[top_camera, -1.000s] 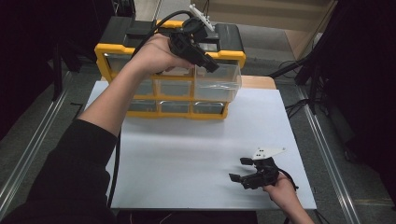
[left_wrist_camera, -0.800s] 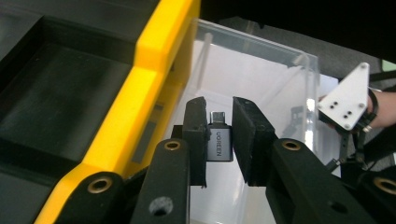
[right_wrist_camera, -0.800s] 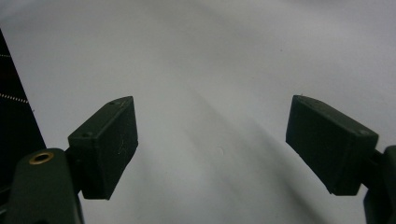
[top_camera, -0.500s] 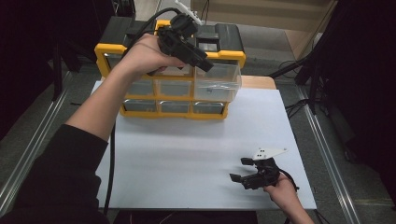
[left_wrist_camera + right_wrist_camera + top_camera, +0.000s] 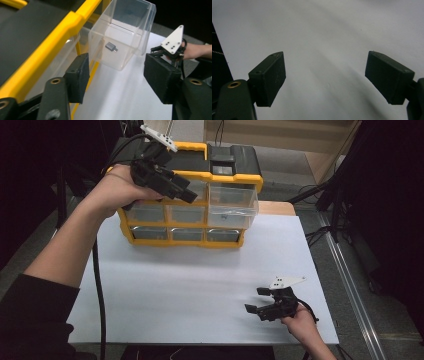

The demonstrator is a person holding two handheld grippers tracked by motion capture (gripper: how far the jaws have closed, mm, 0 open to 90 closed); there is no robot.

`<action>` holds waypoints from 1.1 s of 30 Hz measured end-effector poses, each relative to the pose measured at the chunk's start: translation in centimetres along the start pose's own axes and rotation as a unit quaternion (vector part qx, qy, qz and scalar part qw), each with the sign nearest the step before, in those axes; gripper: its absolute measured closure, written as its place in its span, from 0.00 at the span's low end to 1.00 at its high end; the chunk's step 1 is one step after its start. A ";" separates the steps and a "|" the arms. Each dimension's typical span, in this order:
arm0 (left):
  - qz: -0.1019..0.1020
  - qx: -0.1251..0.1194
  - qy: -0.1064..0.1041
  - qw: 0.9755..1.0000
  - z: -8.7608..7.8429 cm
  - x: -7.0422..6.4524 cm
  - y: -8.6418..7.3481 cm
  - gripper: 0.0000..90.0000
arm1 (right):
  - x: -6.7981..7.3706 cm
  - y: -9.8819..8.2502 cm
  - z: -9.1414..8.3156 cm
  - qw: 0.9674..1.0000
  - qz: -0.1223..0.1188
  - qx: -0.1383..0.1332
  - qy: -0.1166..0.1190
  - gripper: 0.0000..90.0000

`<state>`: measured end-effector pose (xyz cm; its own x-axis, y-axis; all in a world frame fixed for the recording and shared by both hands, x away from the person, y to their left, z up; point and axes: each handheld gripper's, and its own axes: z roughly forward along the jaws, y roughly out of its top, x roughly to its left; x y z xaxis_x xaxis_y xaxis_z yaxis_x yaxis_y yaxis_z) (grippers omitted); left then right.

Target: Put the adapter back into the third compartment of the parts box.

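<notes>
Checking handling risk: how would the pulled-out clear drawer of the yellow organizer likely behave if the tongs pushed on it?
The clear drawer looks like rigid thin plastic, so it would probably slide rather than flex. Holding just a small grey part, it seems light. Jutting from the organizer, it might tilt if pressed down.

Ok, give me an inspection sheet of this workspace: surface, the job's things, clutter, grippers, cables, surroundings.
Surface: white table top, bare in front of the organizer.
Job's things: yellow and black drawer organizer at the far edge; its clear drawer at the upper right is pulled out, with a small grey part inside.
Clutter: nothing seen.
Grippers: left gripper held in front of the organizer's top left, jaws just opened, nothing between them; right gripper low over the near right of the table, open and holding nothing.
Cables: black cable trails from the left gripper along the forearm.
Surroundings: dark floor, metal rail on the right.
</notes>
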<state>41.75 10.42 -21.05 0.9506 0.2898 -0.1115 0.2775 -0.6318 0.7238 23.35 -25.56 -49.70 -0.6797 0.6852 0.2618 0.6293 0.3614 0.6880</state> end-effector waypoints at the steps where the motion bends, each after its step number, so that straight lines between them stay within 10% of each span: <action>1: 0.000 0.000 0.001 1.000 -0.1 0.0 -0.4 0.41 | -0.1 0.0 0.0 1.000 -0.002 0.000 0.001 0.17; 33: -0.041 0.001 0.042 0.998 3.8 -0.4 -11.0 0.33 | -0.1 0.2 0.2 1.000 0.008 -0.008 -0.005 0.17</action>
<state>38.86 14.59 -31.57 0.9095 0.3999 -0.1136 0.3551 -0.6051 0.7126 23.61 -25.43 -49.69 -0.6652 0.6973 0.2670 0.6348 0.3400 0.6938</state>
